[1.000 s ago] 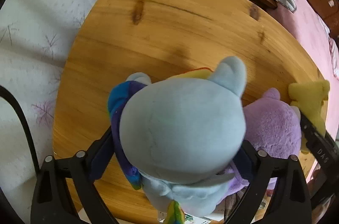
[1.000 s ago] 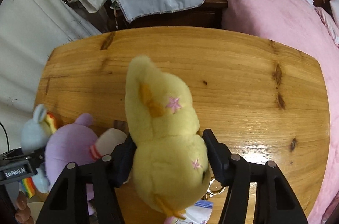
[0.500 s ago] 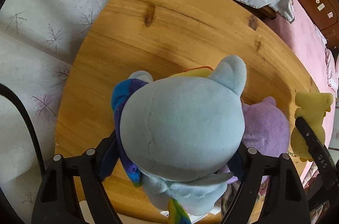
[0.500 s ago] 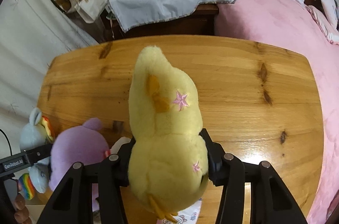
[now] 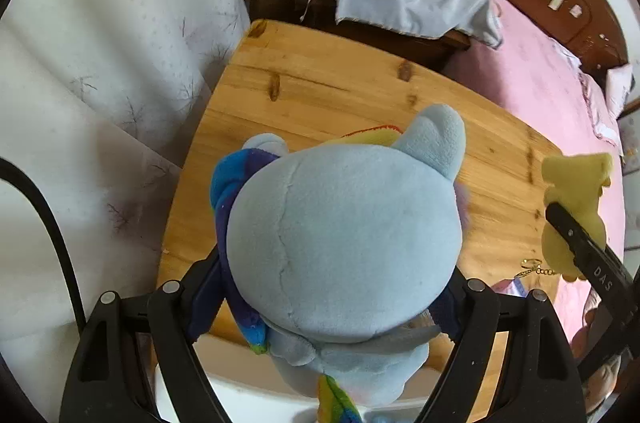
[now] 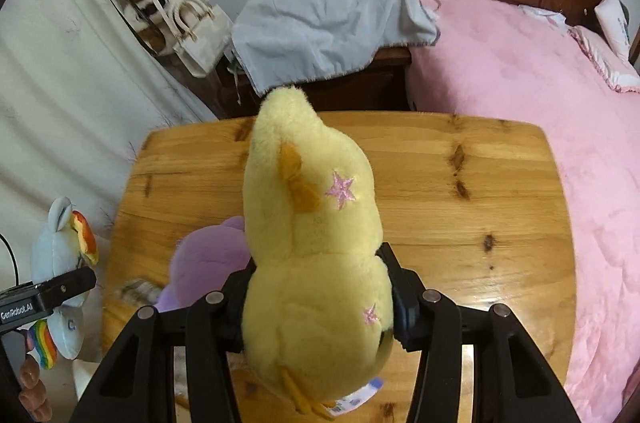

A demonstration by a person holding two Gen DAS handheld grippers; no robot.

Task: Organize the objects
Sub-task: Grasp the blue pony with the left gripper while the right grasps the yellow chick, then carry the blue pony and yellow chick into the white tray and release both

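Pine-plank table [image 6: 460,223] carries only a purple plush [image 6: 208,255]. Left gripper [image 5: 332,287], jaws wide, clamps the blue plush [image 5: 340,243]; right gripper [image 6: 318,295], jaws narrower, clamps the yellow plush [image 6: 312,223]. Both toys hang above the table. Judged step: carrying. Next: choose placement spots, lower, release.

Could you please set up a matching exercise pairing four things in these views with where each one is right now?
Things:
1. blue plush toy
2. yellow plush toy
3. purple plush toy
4. grey cloth

Places:
A. lying on the wooden table
B. draped over the dark wooden cabinet beside the pink bed
C. clamped in the right gripper
D. clamped in the left gripper

Pairs: 1-D, 2-C, 3-A, 4-B
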